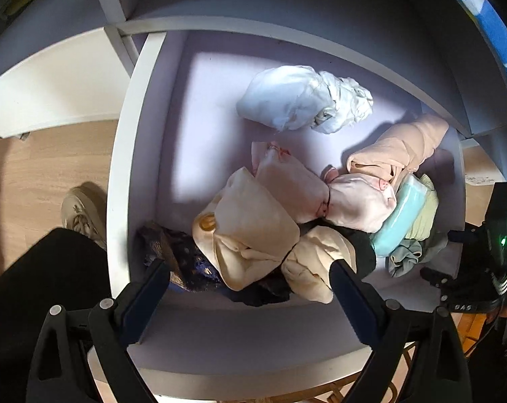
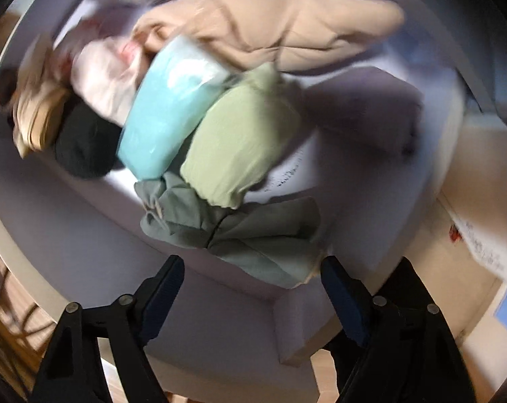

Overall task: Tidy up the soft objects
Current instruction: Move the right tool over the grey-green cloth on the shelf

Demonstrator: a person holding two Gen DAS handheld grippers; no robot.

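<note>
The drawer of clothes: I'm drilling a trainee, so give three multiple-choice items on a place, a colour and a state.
1. Where does the white bundle lie in the drawer?
A. apart from the pile
B. under the teal packet
C. on the floor

2. What colour is the packet beside the light green roll?
A. red
B. teal
C. black

3. The right gripper is:
A. shut on the roll
B. open, holding nothing
C. out of view

A: bare drawer bottom surrounds it.
B: plainly teal.
B: its fingers stand apart, empty.
</note>
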